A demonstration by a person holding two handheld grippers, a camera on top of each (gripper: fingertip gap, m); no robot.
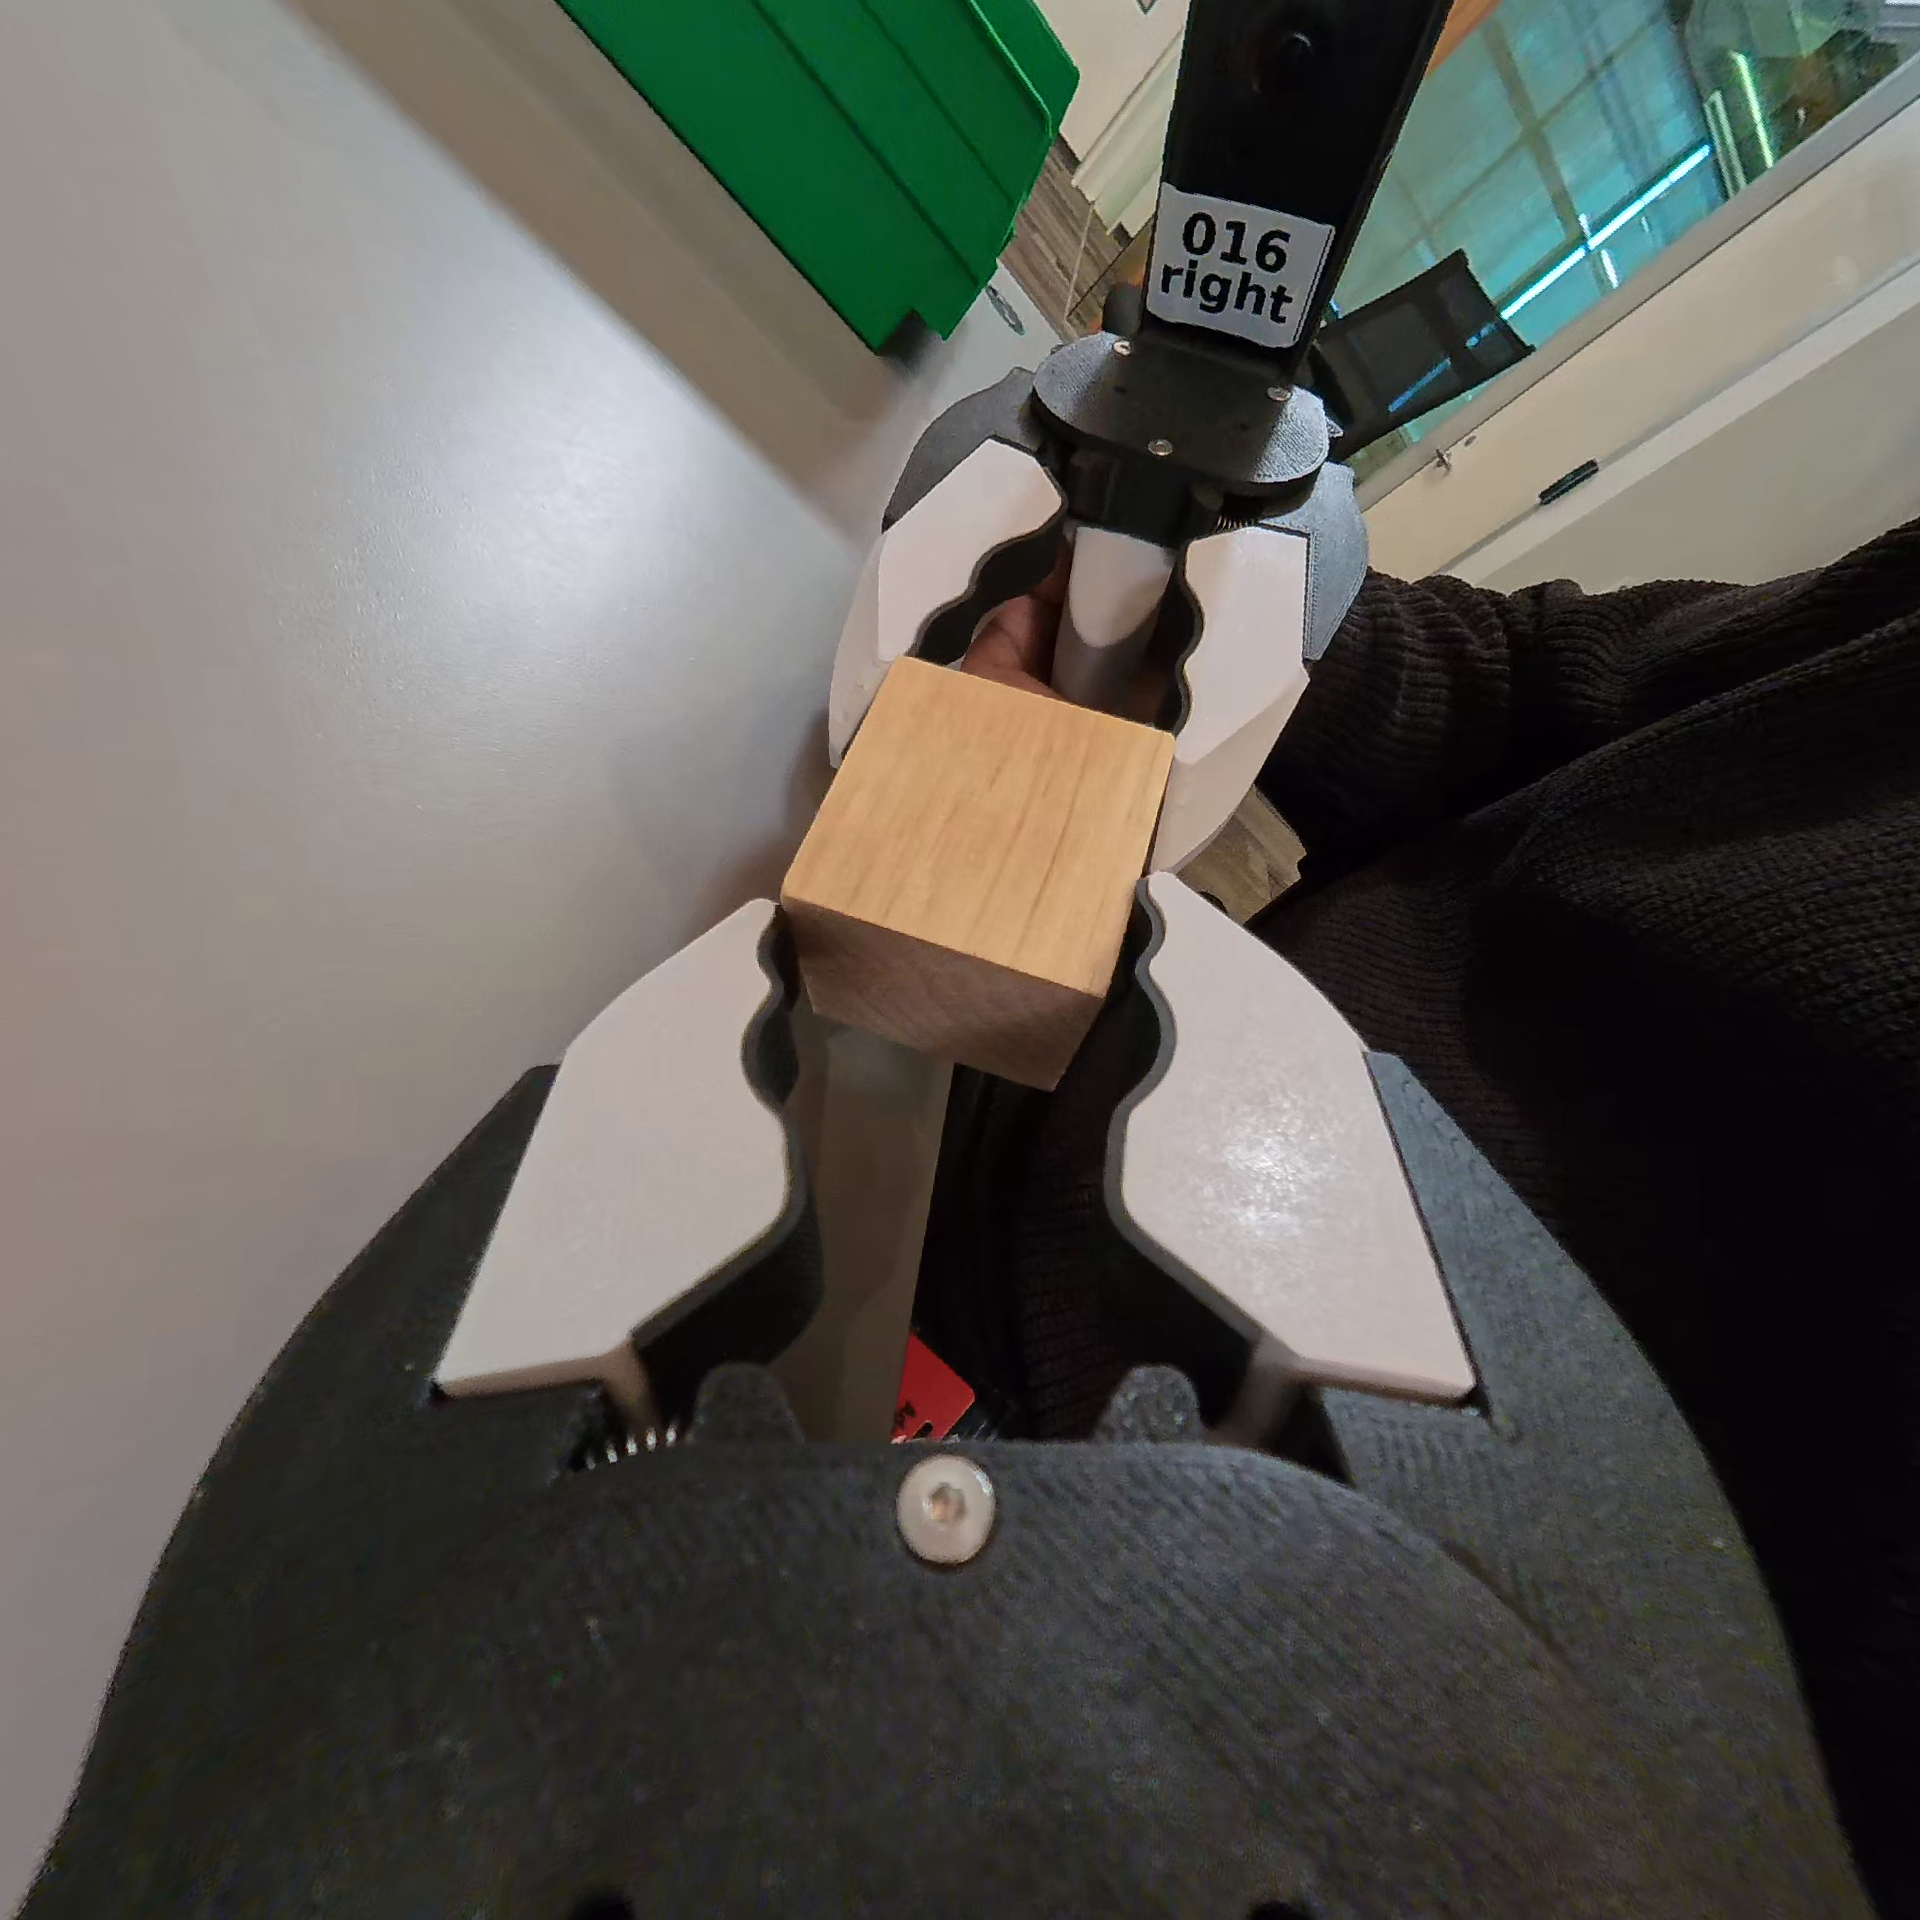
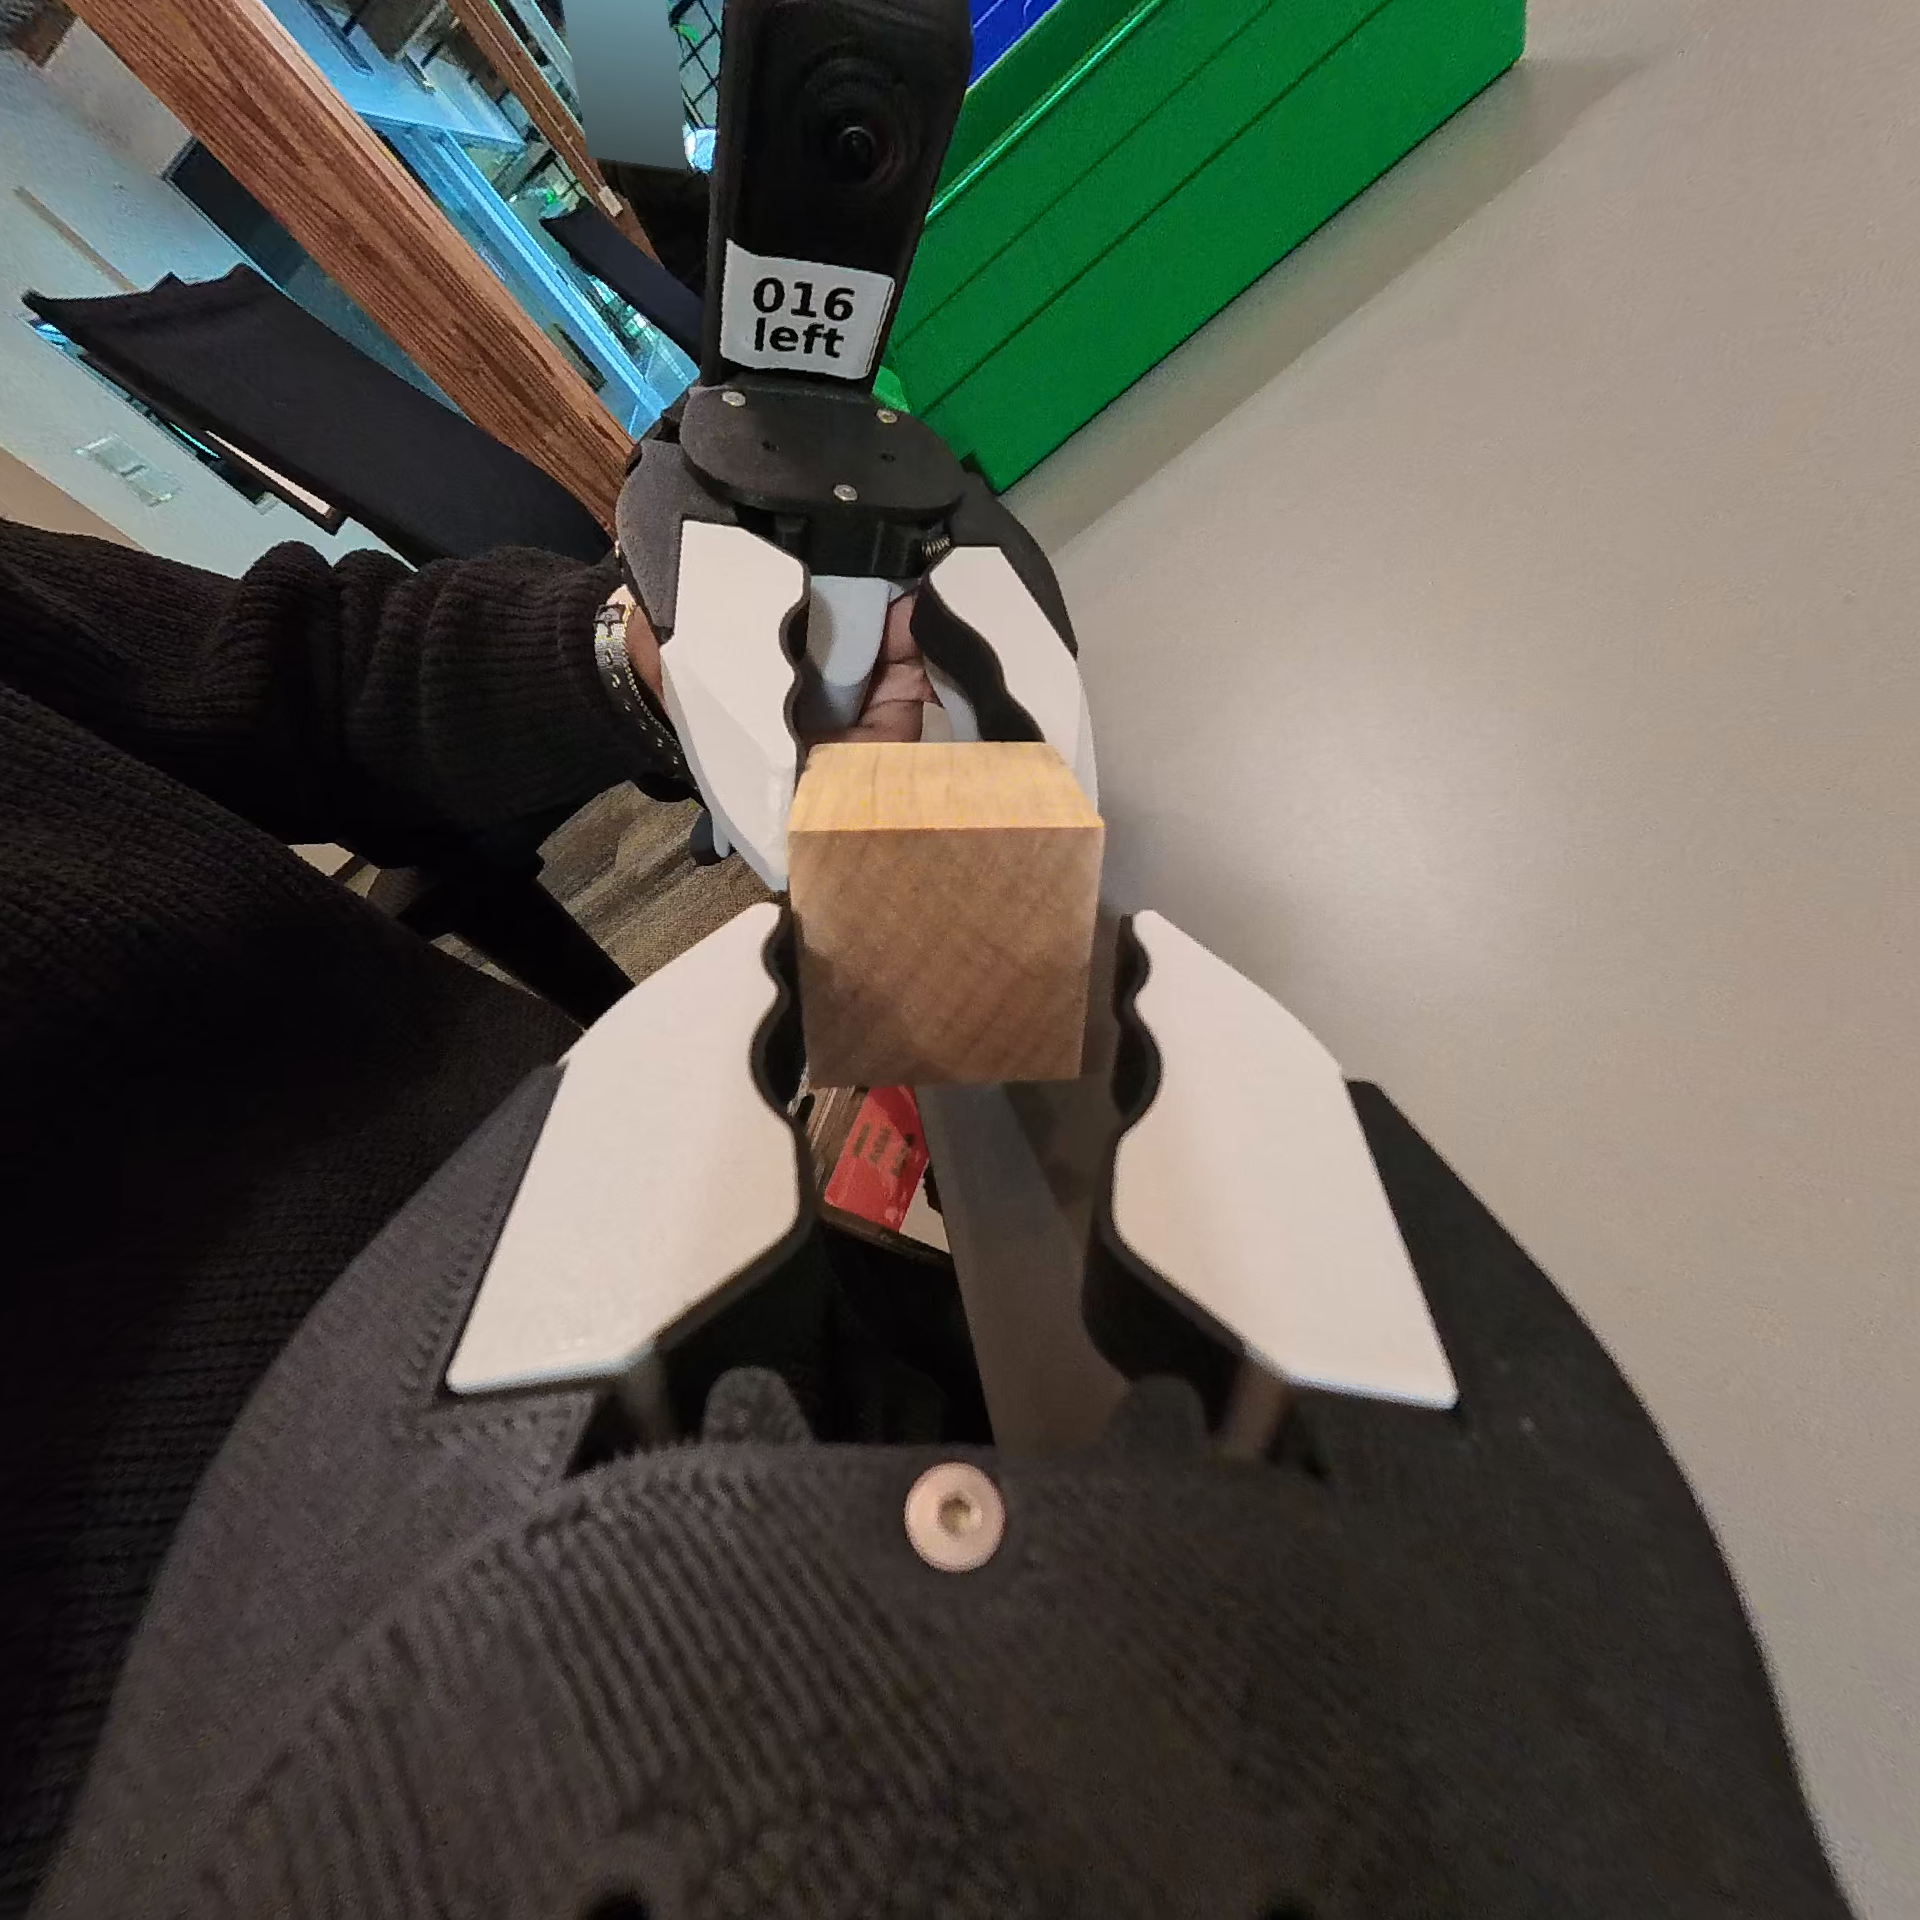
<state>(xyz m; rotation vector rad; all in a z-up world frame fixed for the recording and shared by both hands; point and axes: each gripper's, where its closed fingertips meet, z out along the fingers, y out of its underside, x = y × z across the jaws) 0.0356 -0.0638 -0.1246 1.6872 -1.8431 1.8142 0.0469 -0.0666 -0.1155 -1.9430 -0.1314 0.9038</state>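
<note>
A stack of green bins (image 1: 831, 145) sits at the far side of the pale grey bench (image 1: 312, 675); what lies inside them cannot be seen from either view. In the right wrist view the same green bins (image 2: 1195, 229) stand beyond the left claw.

Around the scene are a wooden beam (image 2: 374, 260), glass partitions and a dark chair (image 2: 312, 405) in the background. A black knitted sleeve (image 1: 1610, 831) fills the side of each view, and a small red item (image 2: 878, 1164) shows below the claws, too hidden to identify.

A light wooden cube (image 1: 977, 862) is held up off the bench between the two claws, which point at each other. The left claw (image 1: 961, 935) is partly closed, its fingertips pressing opposite sides of the cube's near end. The right claw (image 2: 951, 956) grips the same wooden cube (image 2: 940, 956) from the other end, its fingers against the cube's sides. Each claw's white label and camera mount face the other's camera.
</note>
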